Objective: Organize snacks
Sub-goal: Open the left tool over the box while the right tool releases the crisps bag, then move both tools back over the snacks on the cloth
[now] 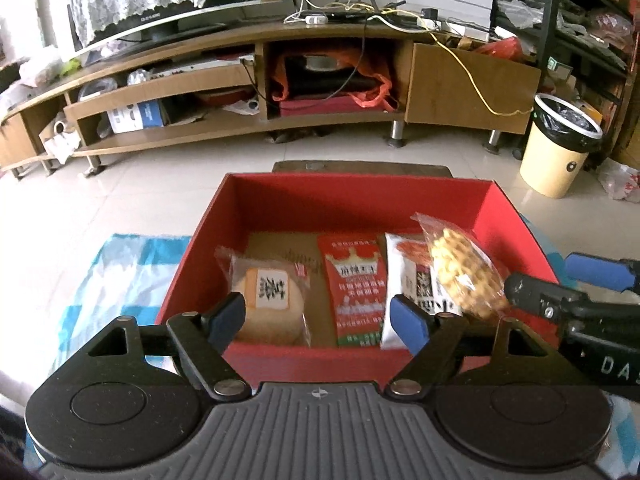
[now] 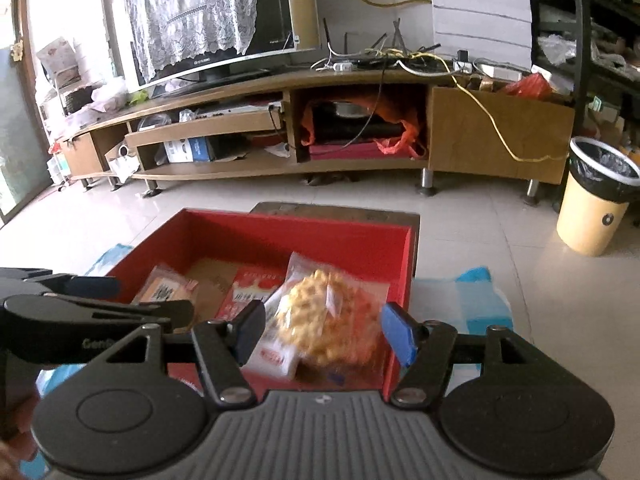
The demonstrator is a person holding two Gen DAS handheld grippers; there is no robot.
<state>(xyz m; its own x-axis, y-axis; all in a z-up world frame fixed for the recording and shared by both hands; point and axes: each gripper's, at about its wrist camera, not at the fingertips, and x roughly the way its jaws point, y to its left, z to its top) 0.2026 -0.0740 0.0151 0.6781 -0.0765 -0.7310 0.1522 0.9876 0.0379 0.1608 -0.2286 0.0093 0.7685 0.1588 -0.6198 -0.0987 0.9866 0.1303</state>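
The red box (image 1: 516, 216) is sitting mid-scene on the floor cloth, open top facing up, w/ snacks lying flat inside: round bun pkt (image 1: 266, 304) at left, red spicy pkt (image 1: 354, 288) in the middle, white pkt (image 1: 404, 276) right of it. The waffle-cookie pkt (image 2: 328, 320) is hanging over the box's near-right corner, tilted, long axis running far-left to near-right; it's blurred, so prob. moving or dropping. The right gripper (image 2: 324, 336) is sitting right behind it w/ fingers spread wide on both sides, not pinching in its own view; the left-wrist view shows a fingertip at the pkt's near edge, contact unclear. The left gripper (image 1: 320, 316) is also spread wide, holding nothing, hovering over the near wall betw. bun and white pkt. Right hand is nearer the waffle.
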